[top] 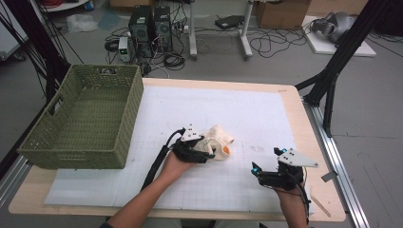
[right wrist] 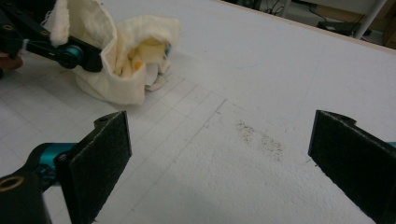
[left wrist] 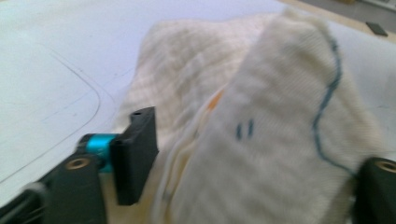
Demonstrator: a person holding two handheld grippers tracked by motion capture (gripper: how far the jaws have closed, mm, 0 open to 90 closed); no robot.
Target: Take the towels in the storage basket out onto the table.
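cream cloth (top: 217,140), bunched, blue-stitched with orange patch, gripped between left gripper (top: 207,151) jaws; right gripper (top: 264,167) jaws spread wide

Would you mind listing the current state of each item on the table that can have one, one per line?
Cream cloth: bunched up on the white mat, part lifted.
Left tool: shut on the cream cloth.
Right tool: open, holding nothing, above the white mat.
Green basket: upright at the table's left edge, nothing visible inside.
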